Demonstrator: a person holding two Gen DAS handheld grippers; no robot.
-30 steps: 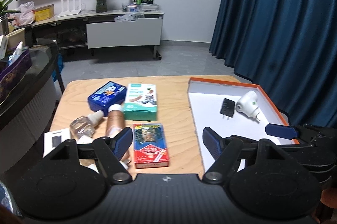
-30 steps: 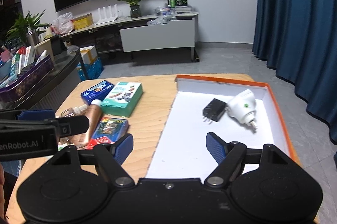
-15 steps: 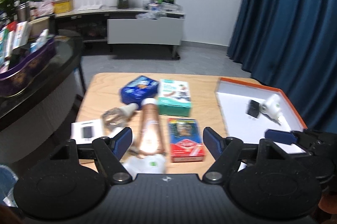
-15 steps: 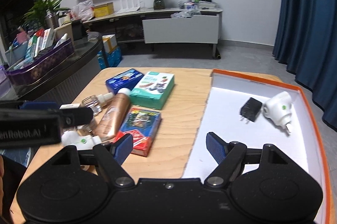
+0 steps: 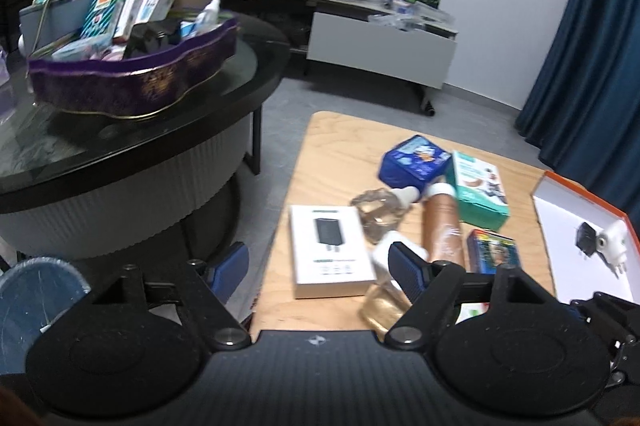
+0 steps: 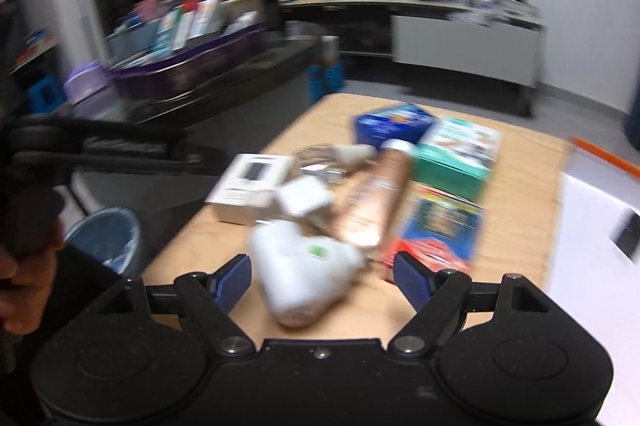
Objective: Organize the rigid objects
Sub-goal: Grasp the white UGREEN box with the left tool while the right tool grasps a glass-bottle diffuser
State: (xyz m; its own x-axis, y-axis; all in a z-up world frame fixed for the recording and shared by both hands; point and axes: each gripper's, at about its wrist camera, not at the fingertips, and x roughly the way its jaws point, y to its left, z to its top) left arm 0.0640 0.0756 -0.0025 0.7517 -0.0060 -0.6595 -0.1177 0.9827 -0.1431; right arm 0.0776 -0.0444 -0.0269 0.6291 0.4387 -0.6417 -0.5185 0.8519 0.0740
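Both grippers are open and empty. My left gripper (image 5: 318, 266) hangs over the wooden table's (image 5: 332, 150) left front corner, near a white charger box (image 5: 330, 256). My right gripper (image 6: 322, 276) sits low over a white plug-in device (image 6: 304, 268) that lies between its open jaws, not gripped. On the table lie a copper bottle (image 5: 442, 230), a glass bottle (image 5: 378, 212), a blue tin (image 5: 414, 162), a teal box (image 5: 478, 190) and a red-blue card box (image 5: 494, 252). The orange-rimmed white tray (image 5: 560, 222) holds a black adapter (image 5: 585, 239) and a white plug (image 5: 612, 246).
A black round table (image 5: 132, 146) with a purple basket (image 5: 132, 82) of boxes stands close on the left. A blue-lined bin (image 6: 106, 240) sits on the floor by the table's left edge. A TV cabinet is far behind. The right wrist view is blurred.
Both grippers have swung left, from over the tray side to the table's left part. The right gripper has dropped close to the white plug-in device. Both stay open.
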